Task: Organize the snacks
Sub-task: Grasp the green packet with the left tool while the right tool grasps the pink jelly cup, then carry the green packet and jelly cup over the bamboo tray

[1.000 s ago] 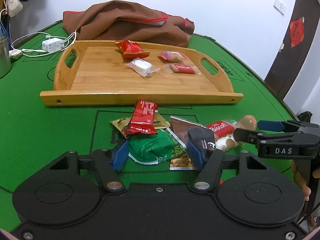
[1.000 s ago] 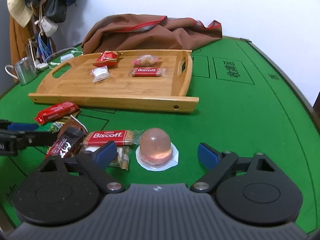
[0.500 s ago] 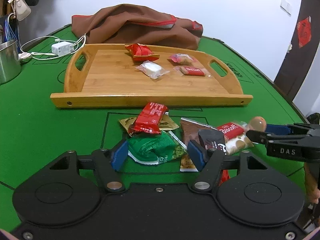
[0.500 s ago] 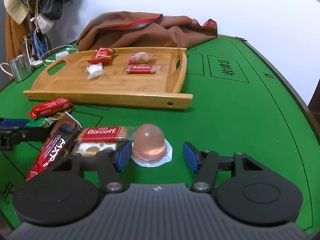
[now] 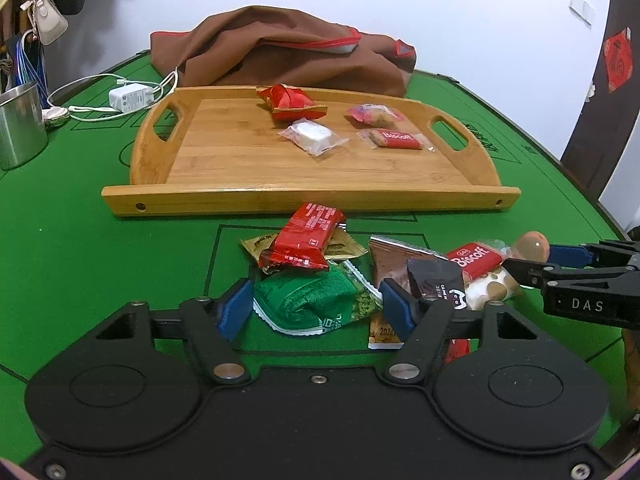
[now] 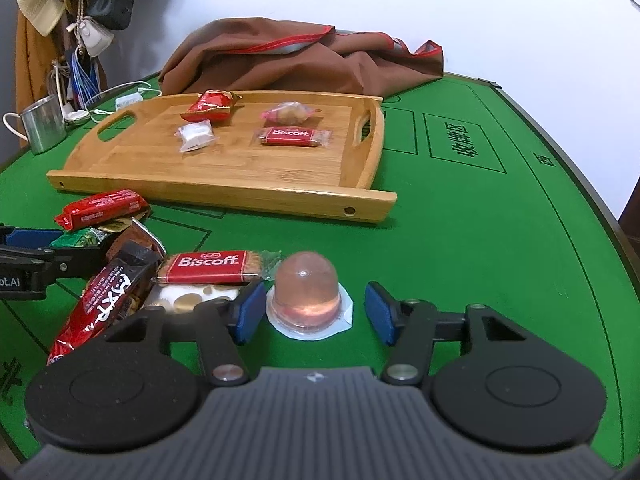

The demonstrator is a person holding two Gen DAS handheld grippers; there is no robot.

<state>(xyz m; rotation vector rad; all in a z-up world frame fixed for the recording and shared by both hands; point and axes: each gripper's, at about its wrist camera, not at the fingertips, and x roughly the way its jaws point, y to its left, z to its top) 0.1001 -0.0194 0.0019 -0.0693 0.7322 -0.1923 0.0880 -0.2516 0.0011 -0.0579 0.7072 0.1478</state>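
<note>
My left gripper point(image 5: 316, 308) stands low over the snack pile, its blue pads against both sides of a green packet point(image 5: 308, 300) that lies on the felt. My right gripper point(image 6: 314, 314) straddles a pink jelly cup point(image 6: 306, 284); its jaws are closing. The left pad is nearly at the cup and a gap shows at the right pad. The wooden tray point(image 5: 308, 200) behind holds a red packet point(image 5: 290, 102), a white candy point(image 5: 312, 136), a pink sweet point(image 5: 372, 114) and a Biscoff point(image 5: 396, 139). Seen from the left wrist, the right gripper point(image 5: 536, 260) flanks the jelly cup point(image 5: 530, 244).
Loose snacks lie in a pile: a red bar point(image 5: 306, 236), a Biscoff point(image 6: 212, 266), a dark bar point(image 6: 100, 292). A brown cloth bag point(image 6: 304, 56) lies behind the tray. A metal mug point(image 5: 18, 124) and a charger point(image 5: 130, 96) stand at the left. The table edge point(image 6: 592, 196) curves round on the right.
The right jaws have narrowed round the jelly cup. The left gripper has kept its place over the green packet, and the tray sits a little lower in its view.
</note>
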